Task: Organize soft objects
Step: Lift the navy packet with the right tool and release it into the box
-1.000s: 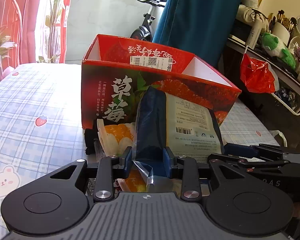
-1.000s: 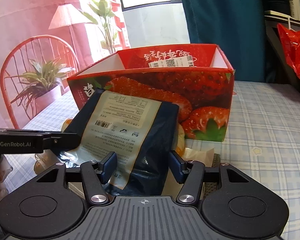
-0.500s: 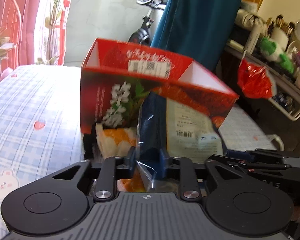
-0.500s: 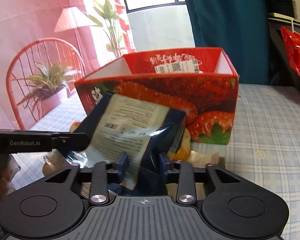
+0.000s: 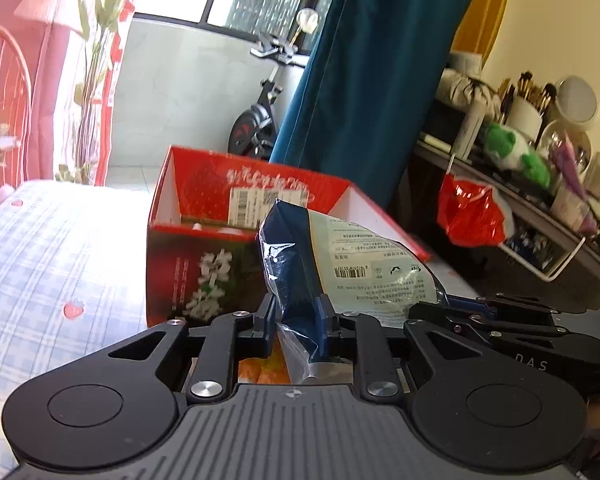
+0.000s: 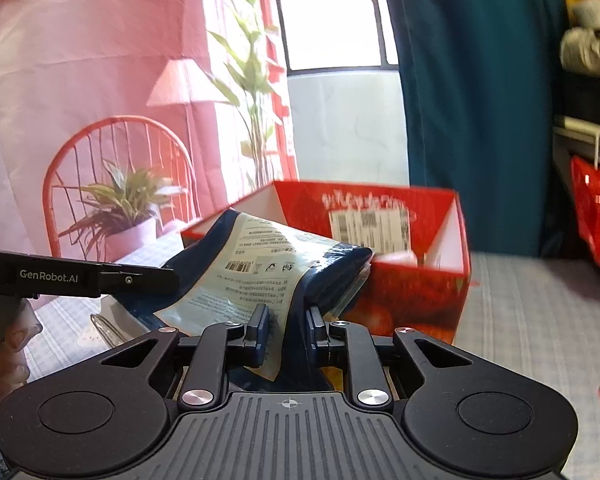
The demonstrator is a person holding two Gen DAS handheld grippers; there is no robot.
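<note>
A soft dark blue bag with a pale printed label (image 5: 352,264) is held between both grippers, lifted above the table. My left gripper (image 5: 298,322) is shut on its left edge. My right gripper (image 6: 286,326) is shut on its other end, and the bag (image 6: 268,272) shows there too. An open red strawberry box (image 5: 204,240) stands just behind the bag; its rim (image 6: 400,200) is at about bag height. The right gripper's body (image 5: 512,336) shows at the right of the left wrist view, the left gripper's body (image 6: 80,278) at the left of the right wrist view.
An orange packet (image 5: 260,368) lies on the checked tablecloth (image 5: 52,264) under the left gripper. A red plastic bag (image 5: 470,212) hangs from a cluttered shelf at the right. A red chair and potted plant (image 6: 120,204) stand at the left.
Both grippers closed on the blue bag and lifted it off the table up to the level of the box rim. The box interior now shows.
</note>
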